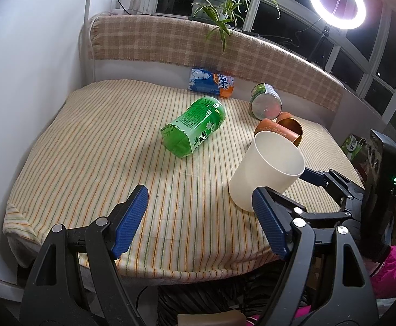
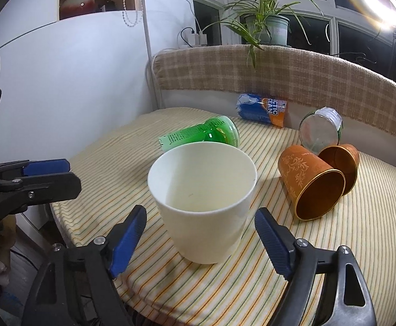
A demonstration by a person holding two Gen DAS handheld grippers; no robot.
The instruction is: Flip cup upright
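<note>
A cream cup (image 2: pixel 202 201) stands upright, mouth up, on the striped tablecloth near the front edge; it also shows in the left wrist view (image 1: pixel 265 171). My right gripper (image 2: pixel 200 240) is open, its blue pads on either side of the cup's lower part without touching it. My left gripper (image 1: pixel 200 217) is open and empty over the cloth, to the left of the cup; it shows at the left edge of the right wrist view (image 2: pixel 45 168).
Two orange cups (image 2: pixel 310 180) lie on their sides to the right. A green bottle (image 1: pixel 193 126), a clear jar (image 2: pixel 320 133) and a blue packet (image 1: pixel 211 82) lie further back. A padded backrest (image 1: pixel 170 40) rims the table.
</note>
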